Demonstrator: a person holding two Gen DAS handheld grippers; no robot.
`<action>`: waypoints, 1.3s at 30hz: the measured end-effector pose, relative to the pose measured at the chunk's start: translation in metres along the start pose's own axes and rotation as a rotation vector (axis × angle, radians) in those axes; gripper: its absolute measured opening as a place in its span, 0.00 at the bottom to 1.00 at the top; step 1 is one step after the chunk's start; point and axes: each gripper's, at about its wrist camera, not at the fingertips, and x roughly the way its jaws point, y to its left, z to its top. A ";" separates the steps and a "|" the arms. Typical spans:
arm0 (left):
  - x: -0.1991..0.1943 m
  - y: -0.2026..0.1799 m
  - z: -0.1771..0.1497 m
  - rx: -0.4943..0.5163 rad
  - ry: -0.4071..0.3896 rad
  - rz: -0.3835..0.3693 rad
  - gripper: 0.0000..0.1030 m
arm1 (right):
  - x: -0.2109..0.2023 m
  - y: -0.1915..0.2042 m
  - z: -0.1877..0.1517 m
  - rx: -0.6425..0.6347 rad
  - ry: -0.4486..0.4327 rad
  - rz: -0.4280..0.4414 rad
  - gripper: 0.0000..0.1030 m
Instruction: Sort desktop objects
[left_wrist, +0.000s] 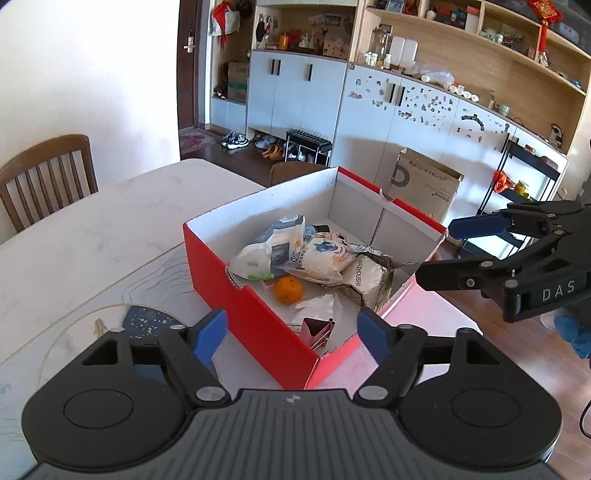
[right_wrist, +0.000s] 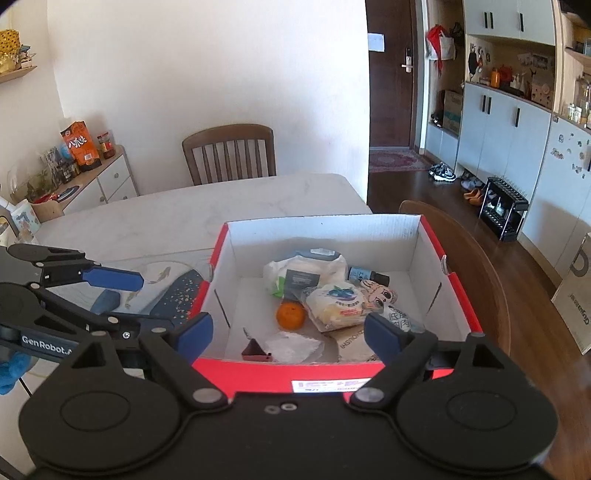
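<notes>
Beyond the right tongs (right_wrist: 290, 334), the box's (right_wrist: 430, 236) near wall hides the foot of the clip (right_wrist: 255, 352) and part of the foil pack (right_wrist: 354, 349). The small bottle (right_wrist: 365, 275) lies half behind the snack bags, label too small to read. Beside the left tongs (left_wrist: 291, 330), their body covers part of the table mat (left_wrist: 147, 319).

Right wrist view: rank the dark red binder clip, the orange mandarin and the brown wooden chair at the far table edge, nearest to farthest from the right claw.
1. Dark red binder clip, in the red cardboard box's near left corner, just ahead of the right claw.
2. Orange mandarin, mid-box.
3. Brown wooden chair, beyond the table.
</notes>
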 end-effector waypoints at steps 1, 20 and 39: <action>-0.002 0.000 -0.001 0.005 0.000 -0.001 0.83 | -0.002 0.002 -0.002 0.000 -0.005 -0.004 0.88; -0.041 0.007 -0.026 -0.037 -0.043 0.052 1.00 | -0.050 0.036 -0.029 0.060 -0.107 -0.006 0.99; -0.079 -0.013 -0.033 0.019 -0.201 0.085 1.00 | -0.072 0.045 -0.049 0.107 -0.199 -0.020 0.99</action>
